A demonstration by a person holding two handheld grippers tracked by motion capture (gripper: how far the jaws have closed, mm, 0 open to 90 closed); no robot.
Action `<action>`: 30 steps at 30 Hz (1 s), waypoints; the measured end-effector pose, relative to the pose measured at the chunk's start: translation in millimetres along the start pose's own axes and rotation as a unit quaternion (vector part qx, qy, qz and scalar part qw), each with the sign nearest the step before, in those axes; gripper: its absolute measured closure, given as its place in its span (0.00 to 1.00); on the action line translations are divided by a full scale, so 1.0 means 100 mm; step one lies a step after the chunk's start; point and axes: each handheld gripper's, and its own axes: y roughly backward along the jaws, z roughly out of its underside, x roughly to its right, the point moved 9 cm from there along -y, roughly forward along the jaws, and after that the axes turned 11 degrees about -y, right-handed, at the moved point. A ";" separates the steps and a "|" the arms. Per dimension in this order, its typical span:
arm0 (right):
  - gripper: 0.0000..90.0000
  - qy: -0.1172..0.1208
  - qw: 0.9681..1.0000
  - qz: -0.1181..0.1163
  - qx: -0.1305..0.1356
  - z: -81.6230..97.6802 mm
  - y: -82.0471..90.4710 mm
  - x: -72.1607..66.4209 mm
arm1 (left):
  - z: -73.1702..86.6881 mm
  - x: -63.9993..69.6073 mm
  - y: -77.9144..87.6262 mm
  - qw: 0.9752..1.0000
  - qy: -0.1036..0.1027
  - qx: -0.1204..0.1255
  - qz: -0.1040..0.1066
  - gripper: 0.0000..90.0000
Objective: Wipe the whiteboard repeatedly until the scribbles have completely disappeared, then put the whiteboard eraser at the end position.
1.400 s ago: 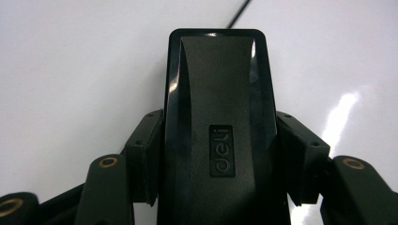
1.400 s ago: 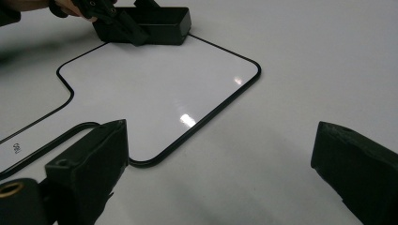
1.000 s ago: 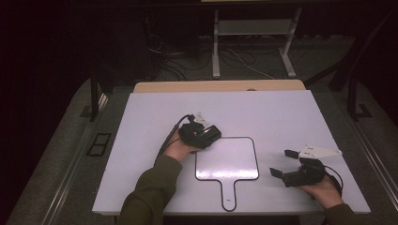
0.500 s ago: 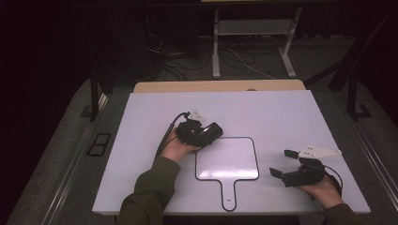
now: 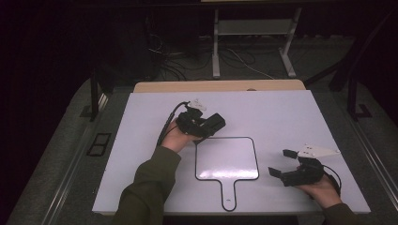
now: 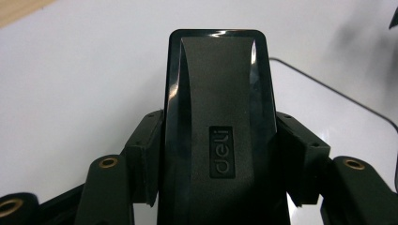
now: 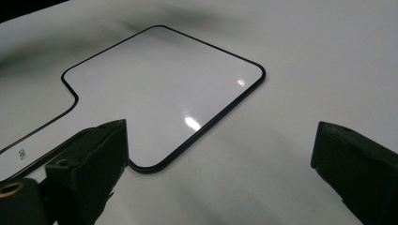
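Here the left gripper (image 5: 213, 125) clamps its jaws on a glossy black deli stapler (image 6: 218, 126), while the right gripper (image 5: 286, 164) rests with its jaws wide and empty.

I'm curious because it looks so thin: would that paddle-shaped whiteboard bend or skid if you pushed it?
The paddle-shaped whiteboard lies flat and very thin on the white table, so it is probably light and would slide easily. Its glossy face suggests a slippery surface. Lying flush, its edge looks hard to get jaws under.
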 end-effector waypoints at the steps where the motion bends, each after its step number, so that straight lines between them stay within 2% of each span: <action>1: 0.04 0.000 1.000 0.000 0.000 0.00 0.00 0.00 | -0.01 -0.02 0.00 1.000 -0.003 -0.007 0.001 0.44; 6: 0.04 -0.002 1.000 0.000 -0.002 0.01 0.00 0.02 | -0.14 -0.13 -0.07 1.000 0.006 0.003 0.001 0.44; 7: 0.04 -0.002 1.000 0.000 -0.002 0.01 0.00 0.02 | -0.16 -0.16 -0.08 1.000 0.000 0.001 0.000 0.44; 12: 0.04 -0.002 1.000 -0.002 -0.001 0.01 0.02 0.02 | -0.26 -0.26 -0.16 1.000 0.001 0.001 -0.005 0.44; 14: 0.04 -0.004 1.000 -0.002 0.000 0.01 0.02 0.01 | -0.28 -0.30 -0.19 1.000 -0.008 -0.004 -0.007 0.44; 15: 0.04 -0.002 1.000 -0.003 0.001 0.01 0.02 0.01 | -0.29 -0.32 -0.21 1.000 -0.003 -0.001 -0.008 0.44; 17: 0.04 0.000 1.000 -0.004 0.000 0.01 0.01 0.01 | -0.30 -0.35 -0.25 1.000 -0.004 -0.007 -0.010 0.44; 18: 0.04 0.000 1.000 -0.005 0.000 0.01 0.01 0.01 | -0.32 -0.36 -0.28 1.000 0.006 -0.002 -0.012 0.44; 19: 0.04 0.000 1.000 -0.006 0.000 0.01 0.01 0.00 | -0.31 -0.38 -0.31 1.000 0.001 -0.006 -0.012 0.44; 22: 0.04 0.000 1.000 -0.006 0.001 0.00 0.01 0.01 | -0.32 -0.45 -0.42 1.000 0.006 -0.003 -0.014 0.44; 23: 0.04 -0.002 1.000 -0.006 0.001 0.00 0.01 0.01 | -0.31 -0.48 -0.45 1.000 -0.003 -0.009 -0.011 0.44; 25: 0.04 -0.002 1.000 -0.008 0.002 0.00 0.01 0.01 | -0.30 -0.52 -0.54 1.000 -0.007 -0.016 -0.015 0.44; 28: 0.04 -0.002 1.000 -0.008 0.001 0.00 0.01 0.01 | -0.28 -0.56 -0.68 1.000 0.000 -0.014 -0.016 0.44; 29: 0.04 -0.002 1.000 -0.008 0.001 0.00 0.01 0.01 | -0.25 -0.59 -0.70 0.999 -0.012 -0.027 -0.016 0.44; 30: 0.04 -0.004 1.000 -0.008 0.002 0.00 0.01 0.01 | -0.24 -0.61 -0.73 0.999 -0.010 -0.029 -0.018 0.44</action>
